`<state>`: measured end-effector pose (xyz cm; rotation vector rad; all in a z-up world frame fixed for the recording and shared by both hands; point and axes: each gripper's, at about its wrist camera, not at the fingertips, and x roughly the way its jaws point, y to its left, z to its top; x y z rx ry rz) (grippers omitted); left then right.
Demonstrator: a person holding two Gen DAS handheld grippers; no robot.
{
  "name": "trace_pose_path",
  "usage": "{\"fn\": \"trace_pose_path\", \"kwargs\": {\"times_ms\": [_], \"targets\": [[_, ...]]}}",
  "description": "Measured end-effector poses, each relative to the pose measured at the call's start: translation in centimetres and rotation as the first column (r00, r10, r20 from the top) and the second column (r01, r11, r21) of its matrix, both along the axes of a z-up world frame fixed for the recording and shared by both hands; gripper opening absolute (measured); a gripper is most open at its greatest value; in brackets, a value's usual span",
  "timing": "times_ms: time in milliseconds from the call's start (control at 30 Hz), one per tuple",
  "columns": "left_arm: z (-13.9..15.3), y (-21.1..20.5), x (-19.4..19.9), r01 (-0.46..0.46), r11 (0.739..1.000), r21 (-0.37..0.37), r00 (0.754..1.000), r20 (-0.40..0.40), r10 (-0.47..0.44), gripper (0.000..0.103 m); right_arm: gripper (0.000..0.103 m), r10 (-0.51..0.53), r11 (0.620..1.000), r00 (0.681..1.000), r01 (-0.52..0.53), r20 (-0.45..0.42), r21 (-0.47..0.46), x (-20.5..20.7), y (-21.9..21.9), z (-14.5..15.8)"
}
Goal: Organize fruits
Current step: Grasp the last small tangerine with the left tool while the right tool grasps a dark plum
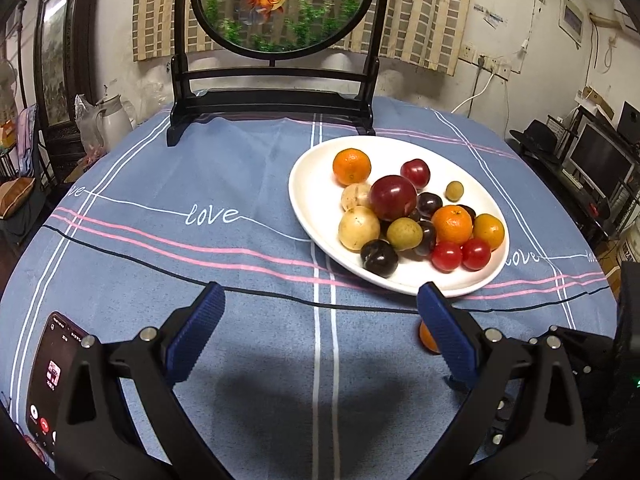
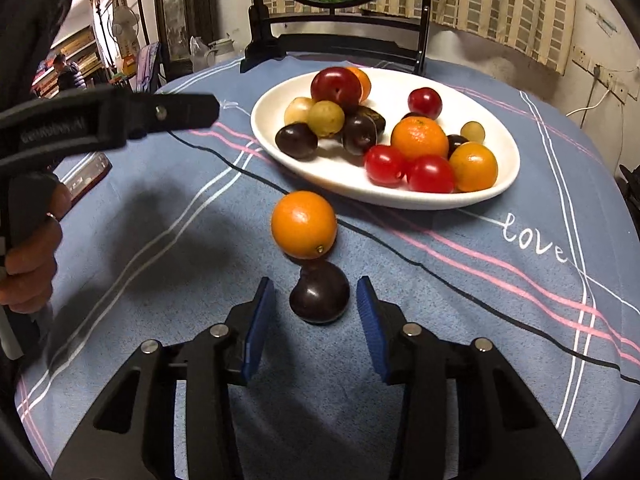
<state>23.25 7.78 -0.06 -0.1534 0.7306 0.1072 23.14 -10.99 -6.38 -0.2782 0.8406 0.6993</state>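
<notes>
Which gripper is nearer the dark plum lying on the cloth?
Right. The right gripper has the plum just ahead of its open jaws; the left gripper hangs open well off to its left.
</notes>
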Motion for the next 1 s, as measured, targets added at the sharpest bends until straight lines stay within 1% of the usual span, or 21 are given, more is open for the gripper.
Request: {"fn": "trace_pose_path", "kwargs": {"times_ms": [233,333,367,467,633,700,833,933,1000], "targets": [[0.0,0.1,0.0,-0.002,1.0,-0.007,1.0,0.001,0.002,0.099,0.03,-0.015,1.0,1.0,0.015,0.004,-0.011,0.3,0.3,-0.2],[-0.1,0.1,0.0,-0.004,1.0,-0.005,1.0,-0.001,0.004,0.099,0.028,-0.022,1.0,1.0,0.022,-0.005,0.001,0.4,0.0,-0.1],[-0.1,0.1,0.0,-0.003,1.0,-0.004,1.0,-0.001,0.003,0.099,0.028,-0.026,1.0,1.0,0.026,-0.013,0.014,0.3,-0.3,0.0],[-0.1,0.0,0.0,-0.003,1.0,0.003,1.0,-0.001,0.003,0.099,0.028,-0.041,0.995,0.998,0.045,-0.047,0.09,0.6,-1.7,1.0],[-0.5,-0.2,0.1,0.005,1.0,0.009,1.0,-0.014,-0.005,0.099,0.028,-0.1,0.98,0.995,0.103,-0.029,0.171,1.0,-4.5,2.8],[-0.8,-0.5,0.2,0.02,1.0,0.012,0.999,-0.03,-0.02,0.099,0.028,-0.124,0.974,0.992,0.128,-0.035,0.189,1.3,-5.3,3.0],[-1.4,-1.7,0.3,0.072,0.997,0.023,0.996,-0.053,-0.071,0.099,0.028,-0.156,0.961,0.985,0.169,-0.076,0.219,1.8,-6.6,2.9],[-1.8,-2.9,0.1,0.125,0.992,0.031,0.99,-0.067,-0.123,0.099,0.028,-0.136,0.955,0.983,0.163,-0.122,0.247,1.9,-6.8,2.7],[-2.1,-3.8,0.1,0.167,0.986,0.022,0.983,-0.078,-0.165,0.098,0.028,-0.131,0.957,0.985,0.156,-0.115,0.245,1.8,-6.8,2.9]]}}
